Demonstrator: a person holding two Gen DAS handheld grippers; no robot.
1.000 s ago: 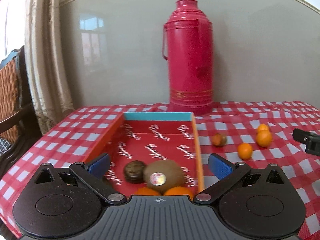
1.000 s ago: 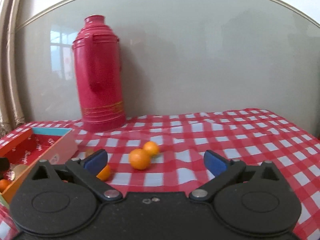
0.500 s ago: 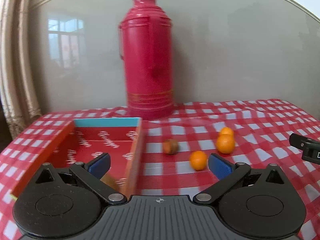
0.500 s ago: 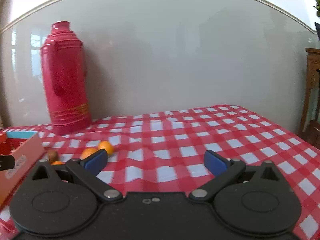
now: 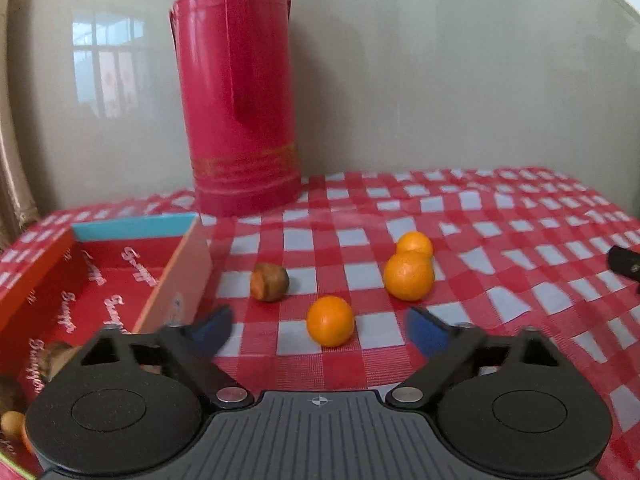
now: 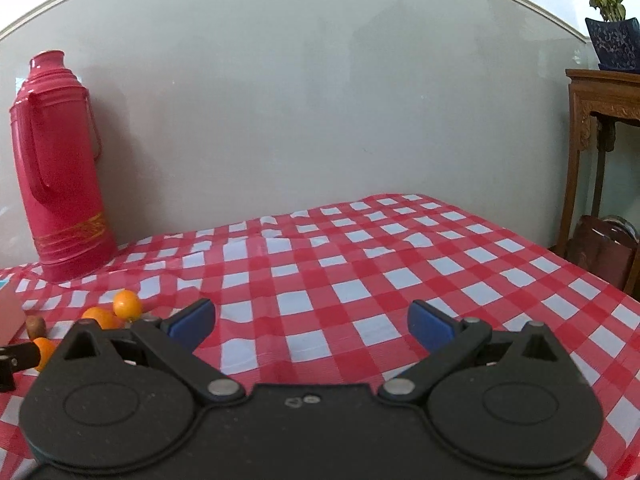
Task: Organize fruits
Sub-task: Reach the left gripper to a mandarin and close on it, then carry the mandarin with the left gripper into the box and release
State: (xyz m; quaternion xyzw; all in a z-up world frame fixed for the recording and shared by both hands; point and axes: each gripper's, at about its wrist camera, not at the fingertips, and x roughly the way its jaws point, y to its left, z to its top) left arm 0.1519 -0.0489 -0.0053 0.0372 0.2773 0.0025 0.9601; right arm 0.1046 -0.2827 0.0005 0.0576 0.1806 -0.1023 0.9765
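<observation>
Three small oranges lie loose on the checked cloth: the nearest orange [image 5: 330,321] sits between the blue pads of my left gripper [image 5: 320,332], whose jaws are closing without touching it. Two more oranges [image 5: 409,275] touch each other behind it. A brown fruit [image 5: 270,282] lies beside the red box [image 5: 176,280], which holds some fruit at its near end, mostly hidden. My right gripper [image 6: 312,320] is open over bare cloth, with the oranges [image 6: 127,303] far off to its left.
A tall red thermos [image 5: 240,92] stands at the wall behind the box. The right gripper's tip [image 5: 624,262] shows at the left wrist view's right edge. A wooden side table [image 6: 604,120] with a potted plant stands beyond the table's right edge.
The left gripper swung right from over the box to the loose oranges, and its jaws narrowed around the nearest one. The right gripper turned right, away from the oranges.
</observation>
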